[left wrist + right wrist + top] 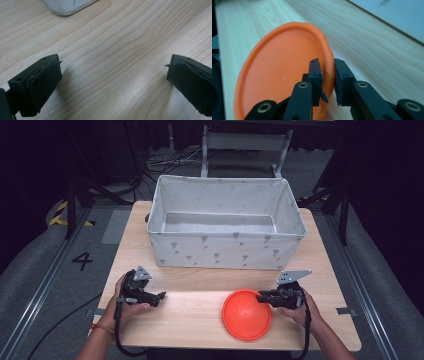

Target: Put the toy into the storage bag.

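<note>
An orange plate (246, 314) lies on the wooden table (200, 315) at the front right. My right gripper (263, 296) is shut on its right rim; in the right gripper view the two black jaws pinch the edge of the orange plate (279, 75), one jaw inside and one outside, with the gripper (327, 75) closed tight. My left gripper (161, 296) rests low over the table at the front left, its jaws wide apart with bare wood between them in the left gripper view (112, 72).
A large white fabric bin (226, 222) with a grey print stands open at the back of the table, its corner (67, 6) just ahead of the left gripper. Cables and metal stands lie on the floor behind.
</note>
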